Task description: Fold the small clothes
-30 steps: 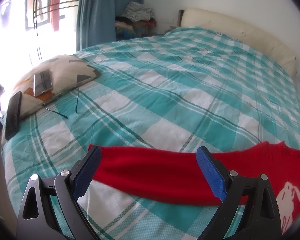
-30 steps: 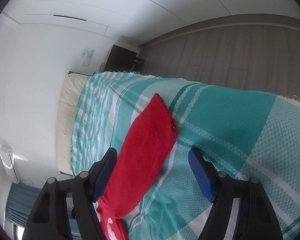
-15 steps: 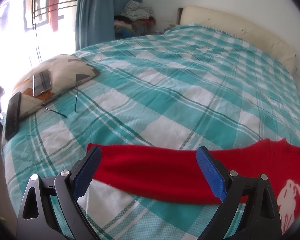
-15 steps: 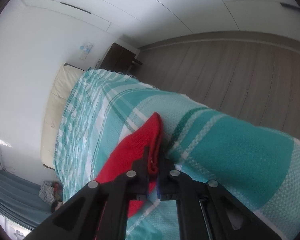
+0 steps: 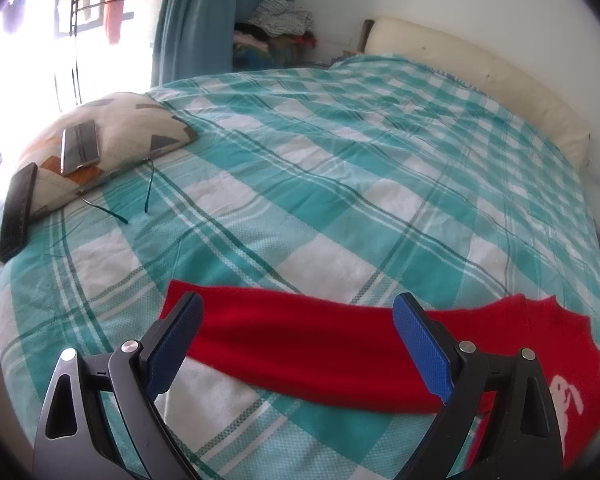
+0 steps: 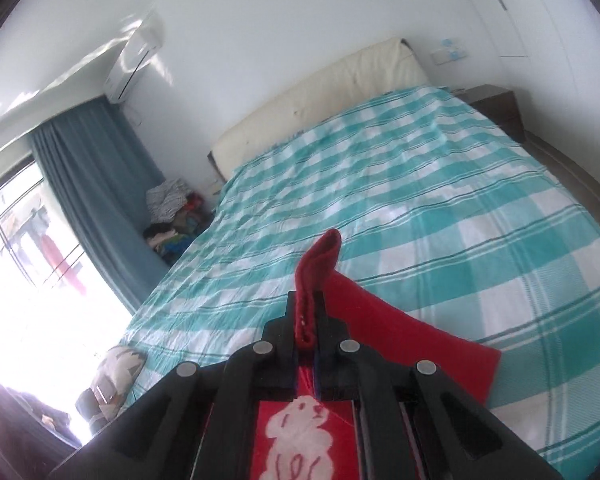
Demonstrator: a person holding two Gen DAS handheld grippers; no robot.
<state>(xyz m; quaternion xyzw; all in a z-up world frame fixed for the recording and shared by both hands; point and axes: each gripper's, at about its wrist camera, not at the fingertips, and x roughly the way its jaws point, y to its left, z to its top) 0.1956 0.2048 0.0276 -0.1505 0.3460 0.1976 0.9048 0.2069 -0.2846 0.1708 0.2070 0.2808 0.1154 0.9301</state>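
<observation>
A small red sweater point(image 5: 320, 344) with a white rabbit on its front lies on the teal checked bedspread point(image 5: 340, 184). In the left wrist view one long sleeve stretches across, between and beyond my open, empty left gripper point(image 5: 300, 340), which hovers just above it. In the right wrist view my right gripper point(image 6: 308, 320) is shut on the other sleeve's cuff point(image 6: 320, 256) and holds it lifted over the sweater's body point(image 6: 400, 340), with the rabbit point(image 6: 300, 436) below the fingers.
A patterned pillow point(image 5: 112, 136) with a phone point(image 5: 80, 146) on it lies at the bed's left edge, beside a dark remote point(image 5: 18, 212). A cream headboard point(image 5: 480, 80) runs along the far side. A clothes pile point(image 5: 280, 24) stands by the blue curtain.
My right gripper closed on the sleeve cuff, lifted it and swung it over toward the sweater's body. My left gripper stayed open and shifted only slightly.
</observation>
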